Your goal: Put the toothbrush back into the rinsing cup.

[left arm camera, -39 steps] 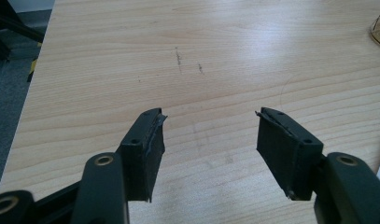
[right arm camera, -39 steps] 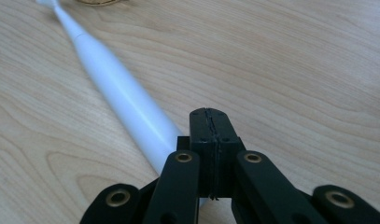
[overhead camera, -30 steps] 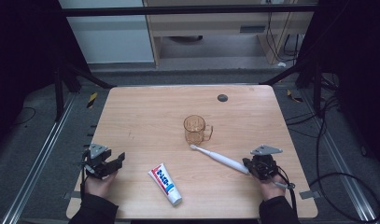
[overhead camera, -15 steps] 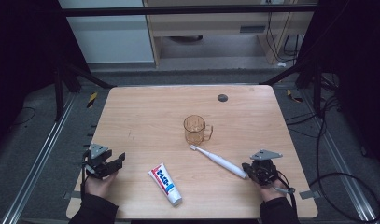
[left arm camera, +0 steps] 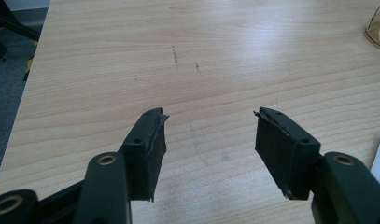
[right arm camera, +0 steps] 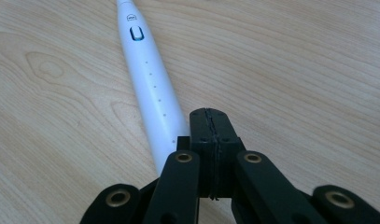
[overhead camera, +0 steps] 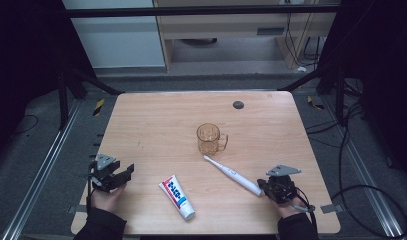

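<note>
1. Desk [overhead camera: 156, 125]: light wood top w/ a small dark round disc [overhead camera: 238, 105] set in its far side, right of centre.

2. Right hand-held gripper [overhead camera: 271, 186]: sits at the near right of the desk, held by the person's right hand [overhead camera: 286, 202]. A grey three-cornered plate rides on top. In the right gripper view the right hand-held gripper [right arm camera: 211, 122] has both jaws pressed flat together, pad to pad, w/ nothing between them. Jaw tips lie just beside the butt end of the electric toothbrush, on its right side in that view; whether they touch it can't be told.

3. Electric toothbrush [overhead camera: 231, 175]: white, lies flat on the desk, diagonal, brush head toward the mug, handle end toward the right hand-held gripper. Right gripper view shows the electric toothbrush [right arm camera: 150, 88] handle w/ a blue-ringed button and a row of small dots along its body.

4. Left hand-held gripper [overhead camera: 122, 175]: at the near left of the desk, held by the left hand [overhead camera: 105, 196]. In the left gripper view the left hand-held gripper [left arm camera: 208, 140] has its jaws wide apart, over bare wood, gripping nothing.

5. Glass mug [overhead camera: 209, 138]: amber-tinted, clear, upright near desk centre, handle to the right. Brush head lies just in front of its base.

6. Toothpaste tube [overhead camera: 177, 196]: white w/ red and blue print, lies flat between the two hand-held grippers, cap end toward the near edge, well apart from the electric toothbrush.
</note>
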Available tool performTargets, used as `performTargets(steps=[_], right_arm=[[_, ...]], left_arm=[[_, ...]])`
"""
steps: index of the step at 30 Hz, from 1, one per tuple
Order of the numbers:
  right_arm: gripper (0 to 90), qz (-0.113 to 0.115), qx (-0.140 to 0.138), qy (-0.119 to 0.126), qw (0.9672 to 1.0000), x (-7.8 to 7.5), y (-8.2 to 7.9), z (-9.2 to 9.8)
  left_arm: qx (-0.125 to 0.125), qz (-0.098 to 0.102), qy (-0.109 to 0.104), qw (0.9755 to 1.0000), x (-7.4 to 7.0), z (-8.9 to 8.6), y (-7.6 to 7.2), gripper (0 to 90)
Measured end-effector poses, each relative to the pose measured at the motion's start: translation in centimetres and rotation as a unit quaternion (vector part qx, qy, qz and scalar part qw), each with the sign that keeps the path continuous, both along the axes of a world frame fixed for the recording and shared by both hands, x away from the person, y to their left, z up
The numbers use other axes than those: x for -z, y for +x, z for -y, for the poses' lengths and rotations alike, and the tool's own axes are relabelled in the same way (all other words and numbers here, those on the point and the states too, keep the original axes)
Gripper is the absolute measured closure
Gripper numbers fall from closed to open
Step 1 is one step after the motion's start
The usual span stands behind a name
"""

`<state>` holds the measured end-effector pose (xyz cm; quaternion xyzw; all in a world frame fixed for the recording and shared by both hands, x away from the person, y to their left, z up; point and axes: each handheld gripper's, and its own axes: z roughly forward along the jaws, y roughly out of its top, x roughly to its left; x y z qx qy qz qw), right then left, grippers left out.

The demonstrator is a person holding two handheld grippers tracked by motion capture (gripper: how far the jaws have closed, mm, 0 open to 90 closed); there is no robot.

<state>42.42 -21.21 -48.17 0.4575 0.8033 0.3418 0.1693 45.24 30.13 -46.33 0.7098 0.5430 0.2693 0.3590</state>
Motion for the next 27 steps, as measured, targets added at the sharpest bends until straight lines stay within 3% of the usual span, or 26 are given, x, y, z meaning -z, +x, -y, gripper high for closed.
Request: performTargets(steps=[27], right_arm=[[90.0, -0.004, -0.013, 0.004, 0.9999, -0.01, -1.06, -0.94]], left_arm=[[0.0, -0.003, 0.001, 1.0, -0.01, 0.0, -0.03, 42.4]])
